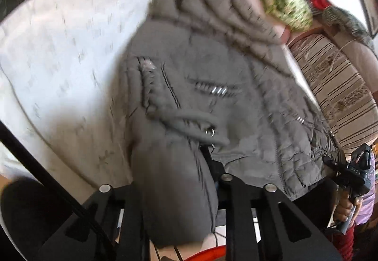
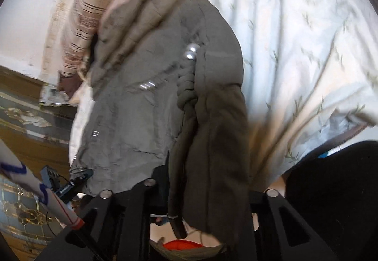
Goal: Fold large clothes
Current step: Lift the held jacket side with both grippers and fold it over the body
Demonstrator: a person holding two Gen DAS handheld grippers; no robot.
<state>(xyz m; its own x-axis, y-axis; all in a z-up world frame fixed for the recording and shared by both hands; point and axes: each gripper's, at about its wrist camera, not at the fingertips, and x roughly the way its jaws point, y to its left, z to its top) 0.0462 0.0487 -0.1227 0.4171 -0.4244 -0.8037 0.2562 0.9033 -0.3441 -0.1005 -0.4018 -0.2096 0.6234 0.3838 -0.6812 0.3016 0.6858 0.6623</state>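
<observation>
Bed, white patterned sheet; striped cushions at 3 o'clock. One grey jacket. Two grippers, left and right, jaws clamped on jacket.

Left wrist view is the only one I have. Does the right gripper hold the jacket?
Observer: Yes. In the right wrist view a dark fold of the jacket passes between the fingers of the right gripper.
Operator: Where does my left gripper appear from there?
Observer: At the lower left hem of the jacket, small and far away.
Operator: What stands beyond that side?
Observer: Wooden furniture with patterned glass doors.
</observation>
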